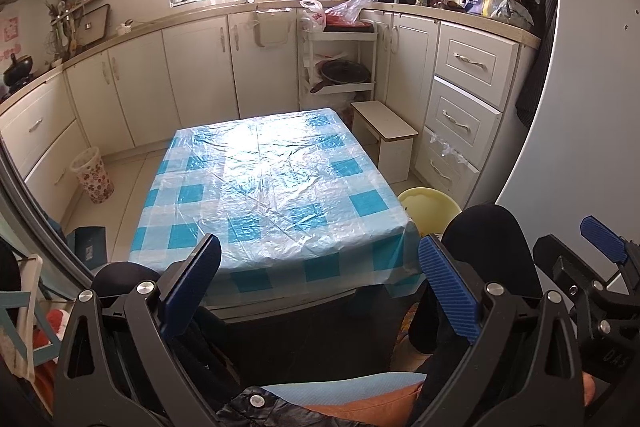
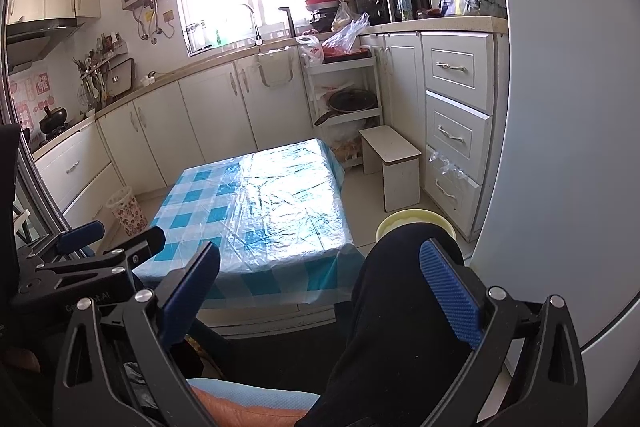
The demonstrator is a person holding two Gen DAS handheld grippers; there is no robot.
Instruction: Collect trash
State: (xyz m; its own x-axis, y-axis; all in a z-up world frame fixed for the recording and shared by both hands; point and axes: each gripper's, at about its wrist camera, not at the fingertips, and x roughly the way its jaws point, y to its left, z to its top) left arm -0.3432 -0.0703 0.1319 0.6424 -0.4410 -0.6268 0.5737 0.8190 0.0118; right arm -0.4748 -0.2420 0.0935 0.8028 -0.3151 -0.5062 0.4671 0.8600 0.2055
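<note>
My left gripper [image 1: 320,287] is open and empty, held low in front of a low table [image 1: 272,187] covered with a blue-and-white checked plastic cloth. My right gripper [image 2: 320,291] is open and empty too, beside it on the right; it also shows at the right edge of the left wrist view [image 1: 600,239]. The left gripper shows at the left in the right wrist view [image 2: 80,243]. No loose trash shows on the tabletop. A floral waste bin [image 1: 92,179] stands on the floor left of the table, also in the right wrist view [image 2: 126,211].
A yellow basin [image 1: 428,207] sits on the floor right of the table, next to a small white stool [image 1: 386,135]. White cabinets and drawers [image 1: 460,115] ring the room. A white rack [image 1: 340,67] holds a pan and plastic bags. My dark-clad knee [image 2: 400,307] is close below.
</note>
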